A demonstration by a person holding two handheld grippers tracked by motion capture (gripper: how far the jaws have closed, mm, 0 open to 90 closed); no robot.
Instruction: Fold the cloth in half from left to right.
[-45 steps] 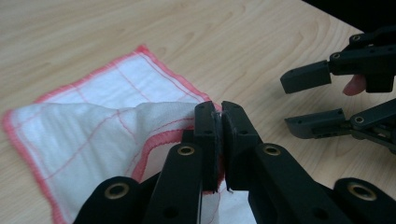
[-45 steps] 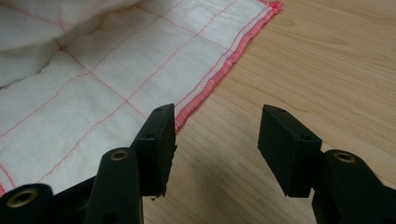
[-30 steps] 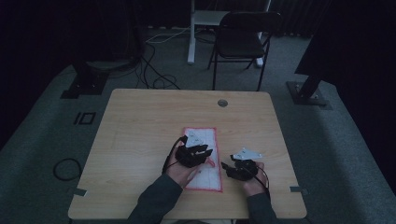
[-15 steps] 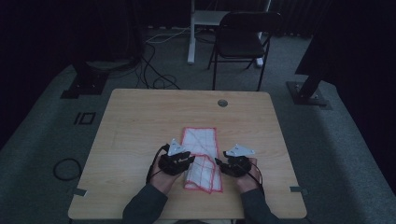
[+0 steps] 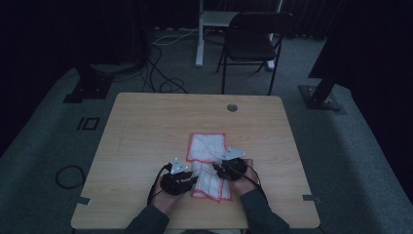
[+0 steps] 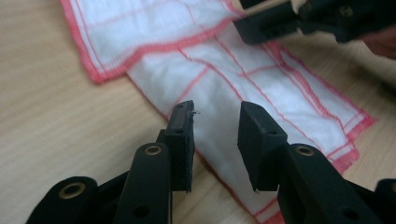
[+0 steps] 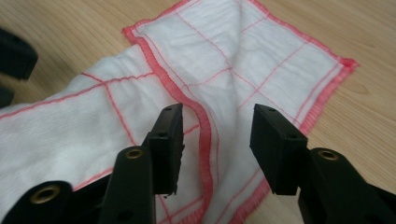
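Observation:
A white cloth with red grid lines and a red hem [image 5: 207, 147] lies on the wooden table [image 5: 146, 126], its near part folded over and skewed [image 5: 210, 184]. My left gripper [image 5: 194, 179] is at the fold's left edge. In the left gripper view its jaws [image 6: 215, 135] have just been opening and stand apart over the cloth [image 6: 219, 88] without pressing it. My right gripper [image 5: 215, 168] is at the fold's right side. Its jaws [image 7: 217, 140] have just been closing but are still apart, with a hemmed cloth ridge [image 7: 201, 116] below them, not pinched.
A round cable hole [image 5: 232, 107] sits near the table's far edge. Behind the table stand a black folding chair [image 5: 253, 41] and a white post [image 5: 199, 34], with cables on the floor [image 5: 163, 83]. The right gripper's jaw [image 6: 275, 23] reaches into the left gripper view.
My left hand has moved off the cloth's middle, toward me and to the left. The right hand has shifted left onto the cloth. The cloth's near half now lies folded and skewed.

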